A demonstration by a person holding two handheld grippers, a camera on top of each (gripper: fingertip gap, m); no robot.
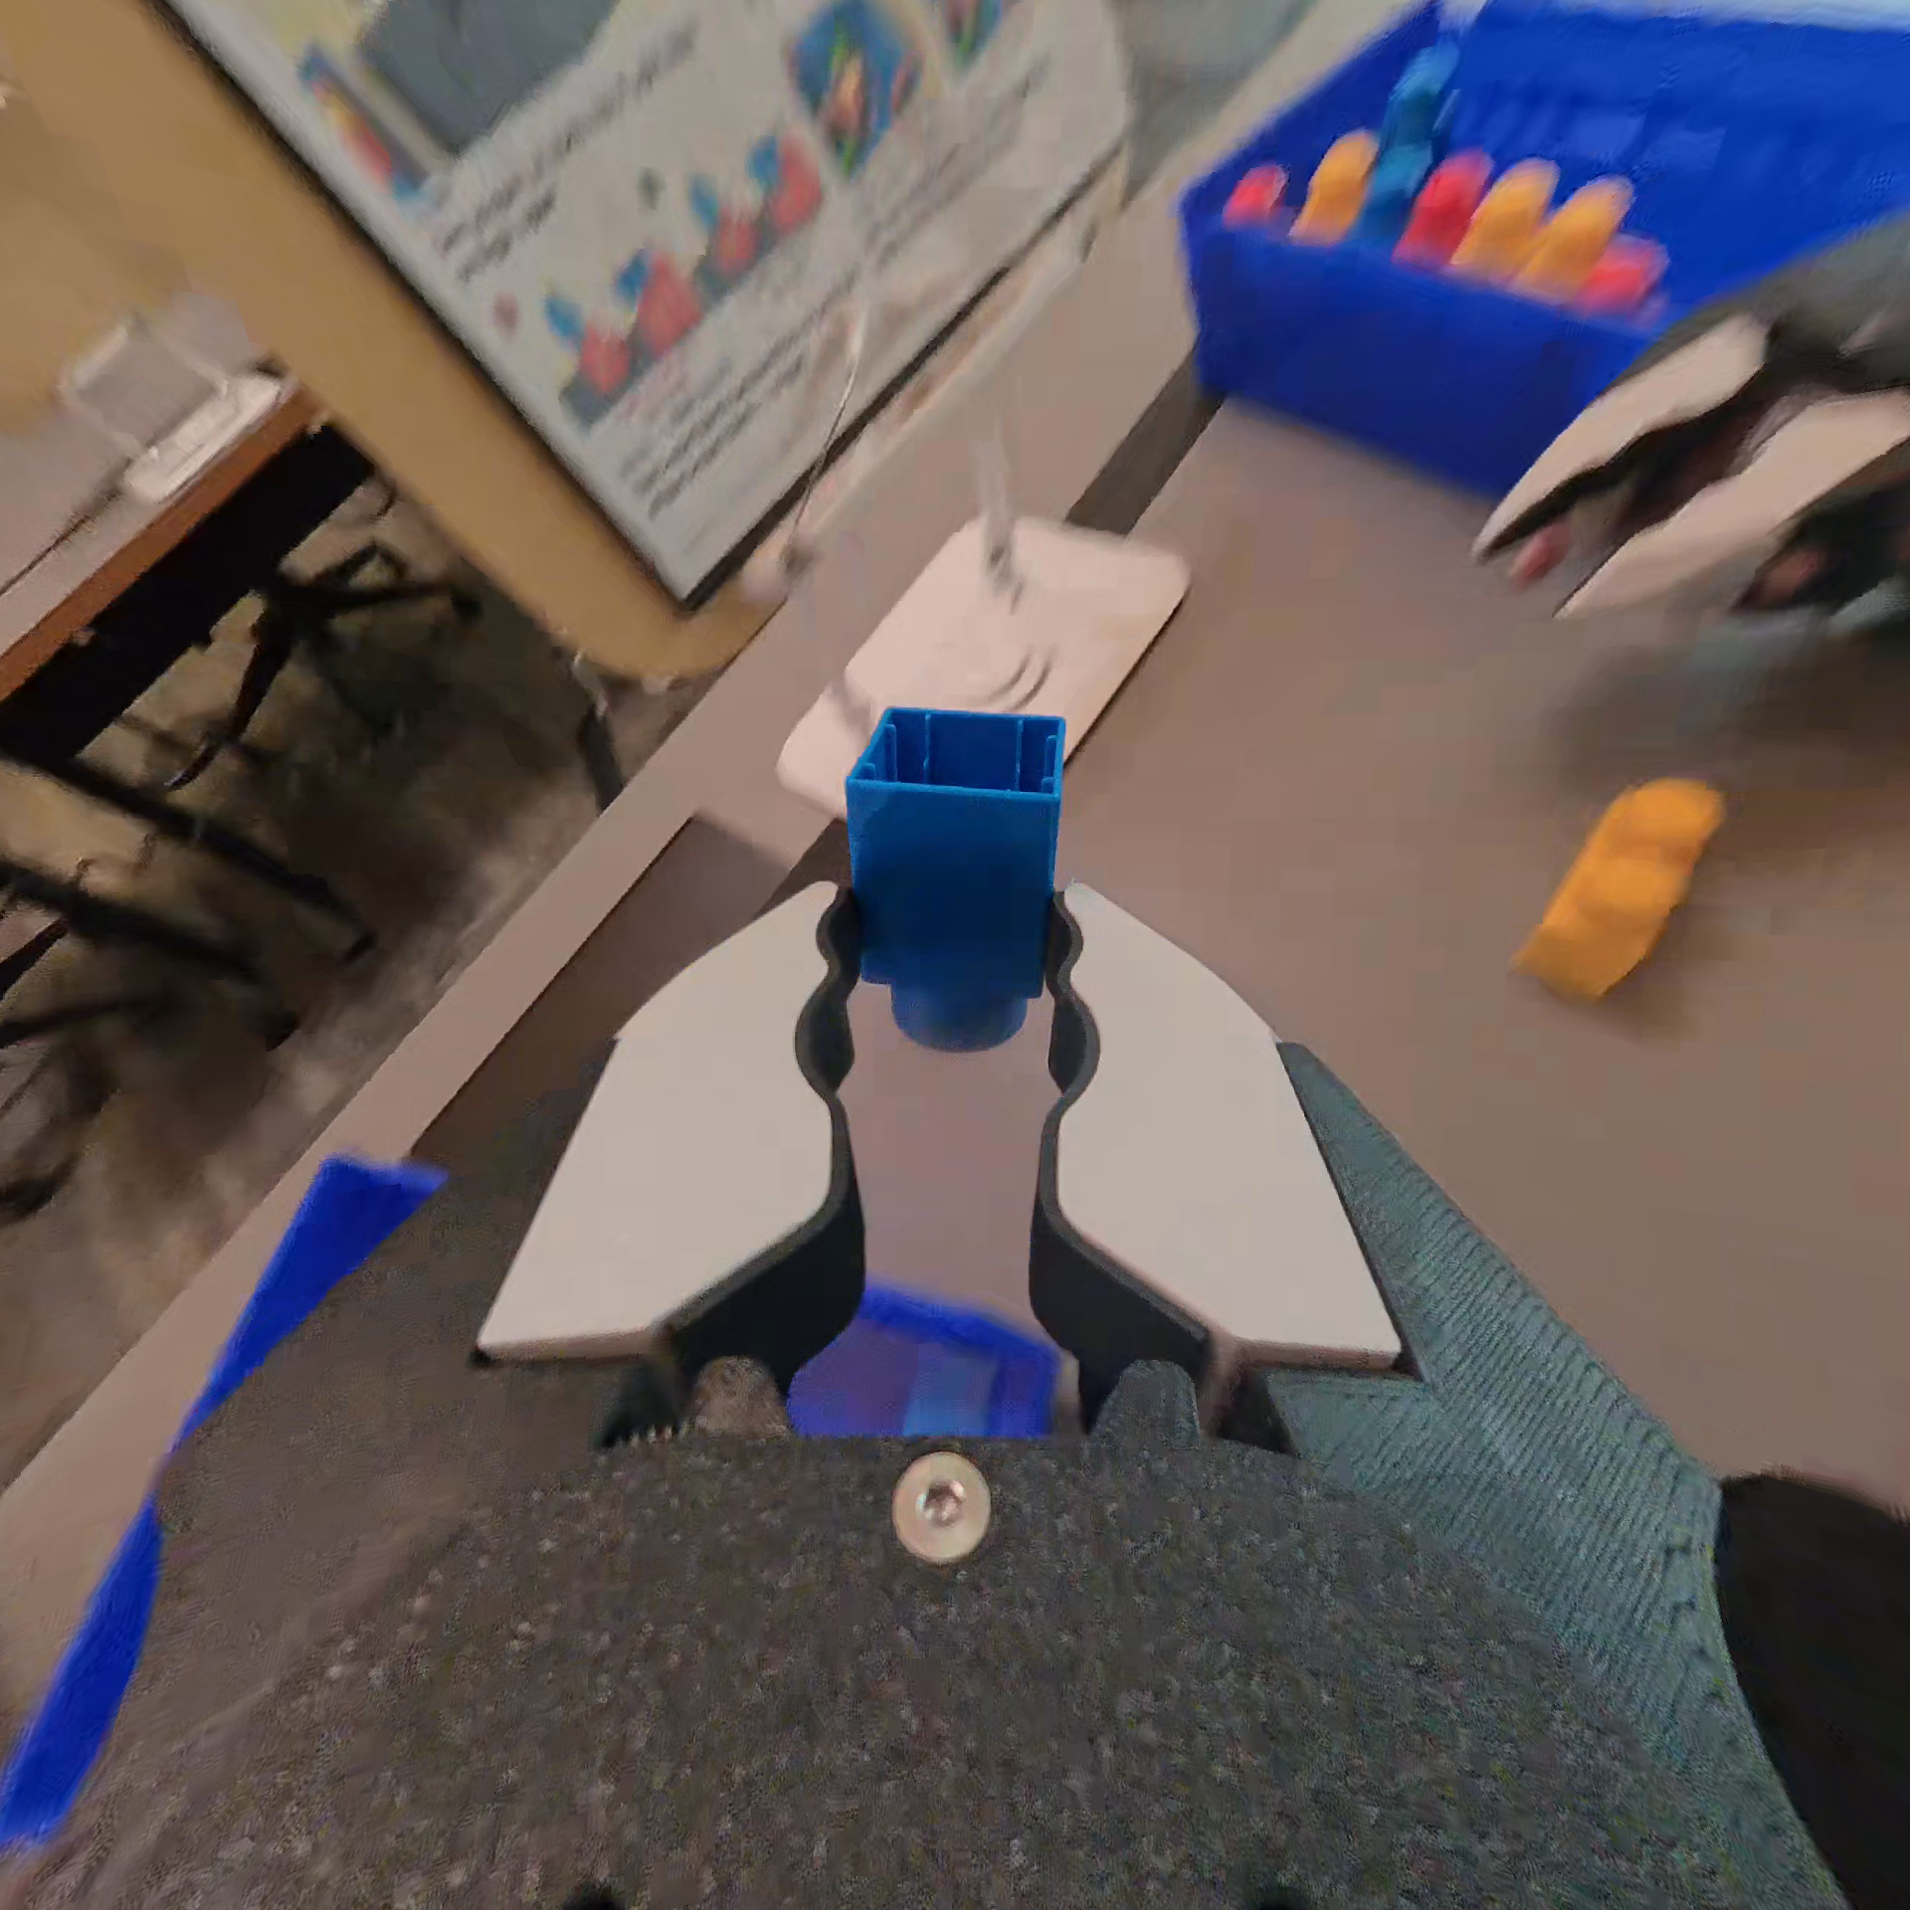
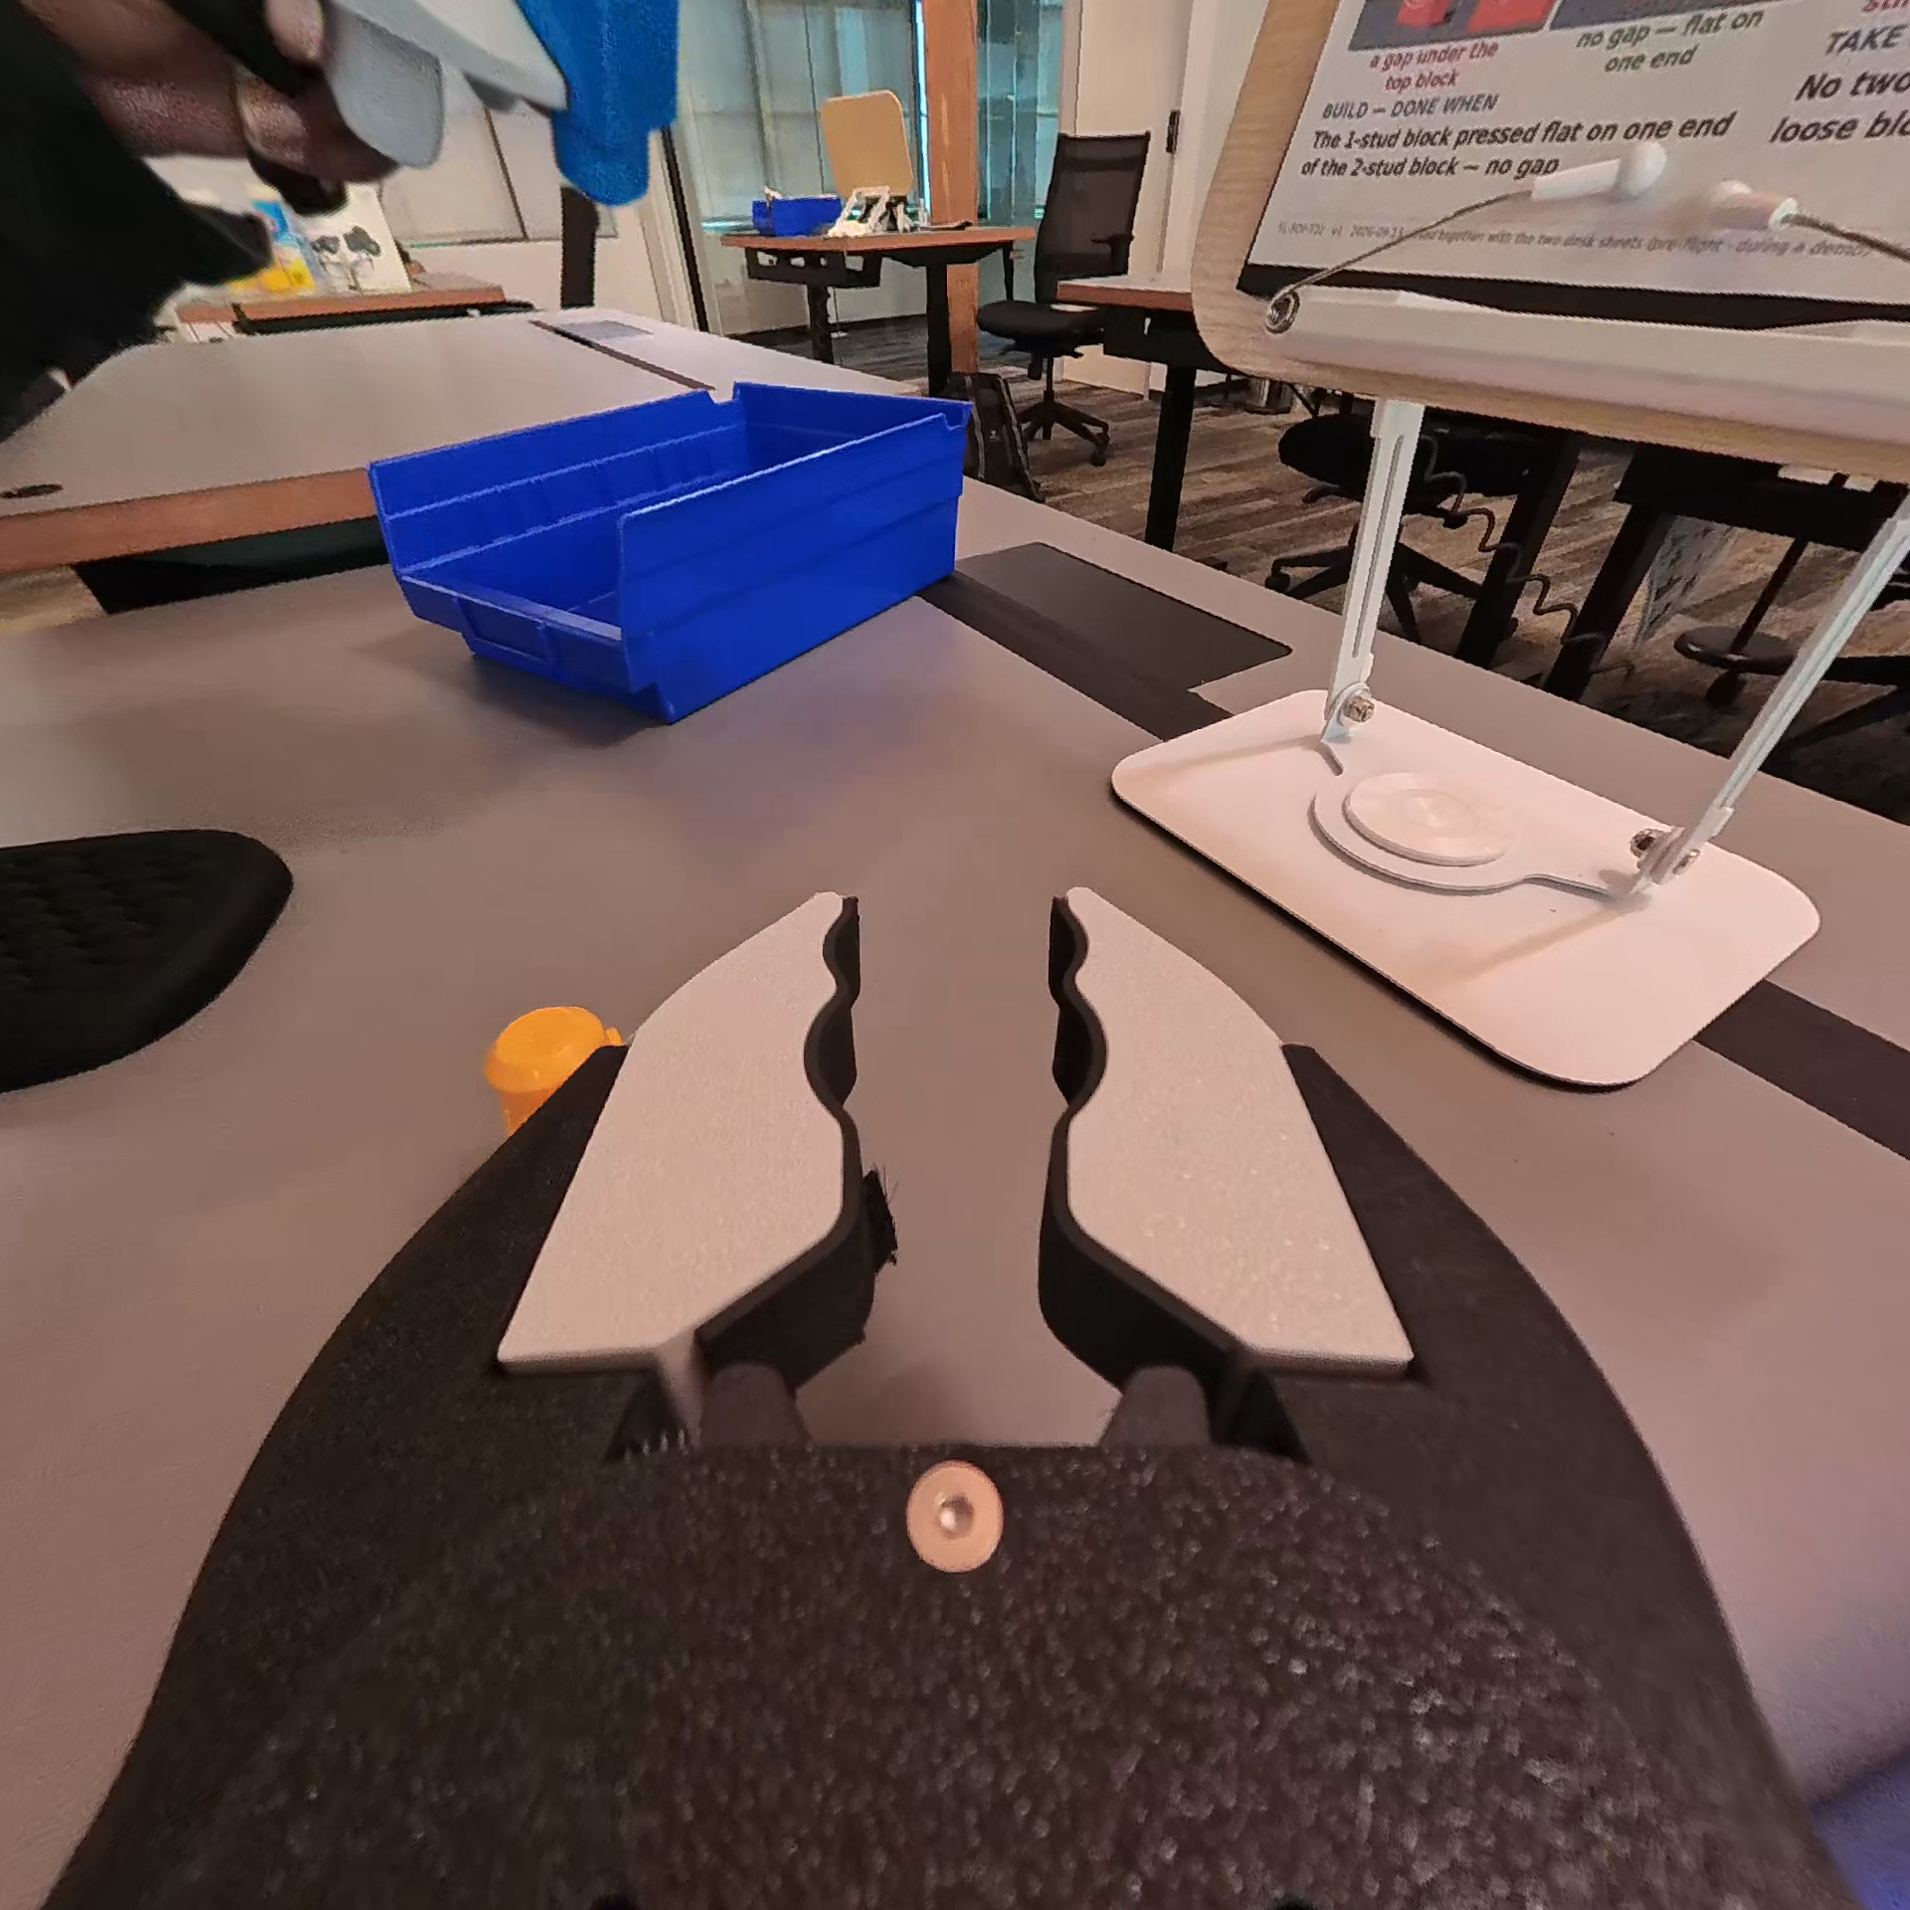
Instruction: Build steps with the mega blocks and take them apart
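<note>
My left gripper (image 1: 951, 915) is shut on a blue one-stud block (image 1: 956, 827), held in the air with its stud towards the camera and its hollow underside pointing away. It also shows blurred at the top left of the right wrist view (image 2: 610, 93). An orange block (image 1: 1618, 889) lies on the grey table; in the right wrist view (image 2: 548, 1059) it is partly hidden behind my left finger. My right gripper (image 2: 951, 915) is open and empty just above the table. It also shows blurred in the left wrist view (image 1: 1654, 496).
A blue bin (image 1: 1426, 351) with red, orange and blue blocks stands at the far right. An empty blue bin (image 2: 672, 548) sits ahead, and shows below my left gripper (image 1: 920, 1375). A white stand base (image 2: 1447, 879) carries an instruction board. A black pad (image 2: 114, 941) lies left. One gripper's finger ends stand about 25 cm off the other's.
</note>
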